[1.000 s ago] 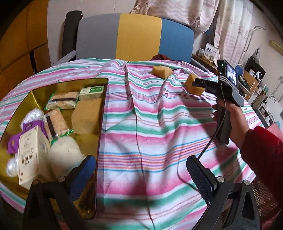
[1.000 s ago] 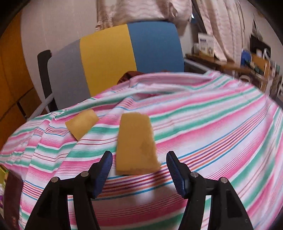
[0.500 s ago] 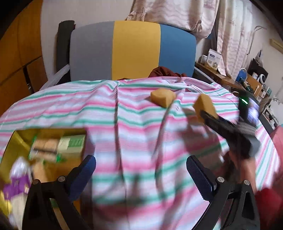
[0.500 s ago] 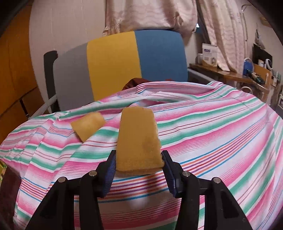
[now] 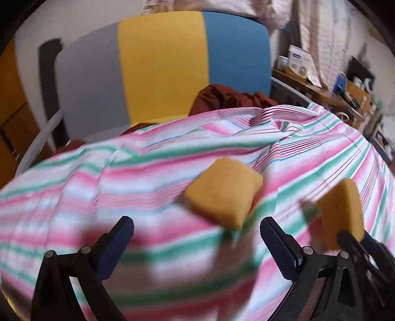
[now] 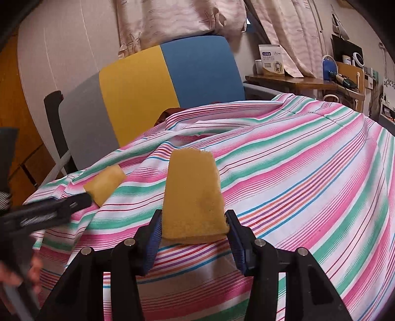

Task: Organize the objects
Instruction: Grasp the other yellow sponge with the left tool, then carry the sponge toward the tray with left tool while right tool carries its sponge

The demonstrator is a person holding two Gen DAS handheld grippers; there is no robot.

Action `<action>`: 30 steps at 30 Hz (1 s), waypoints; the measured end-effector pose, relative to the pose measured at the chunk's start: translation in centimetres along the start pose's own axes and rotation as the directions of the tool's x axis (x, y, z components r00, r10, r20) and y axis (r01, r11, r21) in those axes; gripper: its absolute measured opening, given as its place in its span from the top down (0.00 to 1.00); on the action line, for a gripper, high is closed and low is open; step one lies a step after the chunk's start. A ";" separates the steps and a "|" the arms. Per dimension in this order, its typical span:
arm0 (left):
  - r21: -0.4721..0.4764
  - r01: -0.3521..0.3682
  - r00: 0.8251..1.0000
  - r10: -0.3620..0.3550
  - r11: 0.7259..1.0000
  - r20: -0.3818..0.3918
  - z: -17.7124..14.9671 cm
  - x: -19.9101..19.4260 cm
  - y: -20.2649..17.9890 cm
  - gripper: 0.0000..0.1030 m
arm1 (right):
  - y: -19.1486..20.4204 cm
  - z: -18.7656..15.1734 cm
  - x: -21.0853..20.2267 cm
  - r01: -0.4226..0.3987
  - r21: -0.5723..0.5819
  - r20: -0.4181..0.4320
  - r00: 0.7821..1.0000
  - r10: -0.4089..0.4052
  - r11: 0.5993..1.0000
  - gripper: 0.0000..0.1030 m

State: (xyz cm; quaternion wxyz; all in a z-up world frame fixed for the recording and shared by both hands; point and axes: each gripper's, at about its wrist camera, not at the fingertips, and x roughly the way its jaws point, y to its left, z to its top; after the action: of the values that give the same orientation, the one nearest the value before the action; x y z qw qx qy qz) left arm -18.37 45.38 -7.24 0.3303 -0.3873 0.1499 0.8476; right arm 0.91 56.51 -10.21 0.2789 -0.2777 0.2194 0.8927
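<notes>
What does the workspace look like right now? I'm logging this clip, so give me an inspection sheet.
Surface: striped cloth, pink, green and white, wrinkled at the far edge.
Job's things: long sponge clamped at its near end; square sponge lying on the cloth.
Clutter: nothing seen on the cloth besides the sponges.
Grippers: right gripper shut on the long sponge; left gripper open, the square sponge just ahead of its gap, view blurred.
Cables: thin cords by the side desk; none seen on the cloth.
Surroundings: chair with grey, yellow and blue back panels, curtains, orange cabinet.
</notes>
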 end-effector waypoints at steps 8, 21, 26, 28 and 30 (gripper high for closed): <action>-0.063 0.065 0.997 -0.063 0.996 0.040 0.8 3.1 0.5 0.19 | -0.6 -0.1 0.5 -0.014 0.032 -0.017 1.000 0.014 0.999 0.51; -0.085 -0.142 0.972 0.155 0.986 0.175 -3.4 -1.5 0.2 0.41 | -0.7 -0.2 0.0 0.010 0.035 0.011 1.000 -0.010 0.999 0.51; -0.092 -0.163 0.959 0.179 0.982 0.219 -7.0 -5.0 -0.5 0.41 | 0.1 -0.1 0.0 0.038 -0.005 0.007 0.999 -0.038 0.999 0.51; -0.073 -0.175 0.946 0.188 0.982 0.264 -8.6 -7.0 -1.3 0.41 | 0.4 -0.2 -0.1 0.049 -0.021 0.014 0.999 -0.049 0.999 0.51; -0.042 -0.185 0.934 0.189 0.982 0.304 -10.1 -8.8 -2.5 0.41 | 0.9 -0.2 -0.4 0.062 -0.041 0.026 0.998 -0.061 0.997 0.51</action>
State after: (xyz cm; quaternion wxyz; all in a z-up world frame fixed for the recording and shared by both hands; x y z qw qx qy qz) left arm -6.78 38.15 -7.22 0.2652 -0.2370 0.1277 0.9259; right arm 0.72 55.61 -9.92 0.3032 -0.2789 0.1886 0.8915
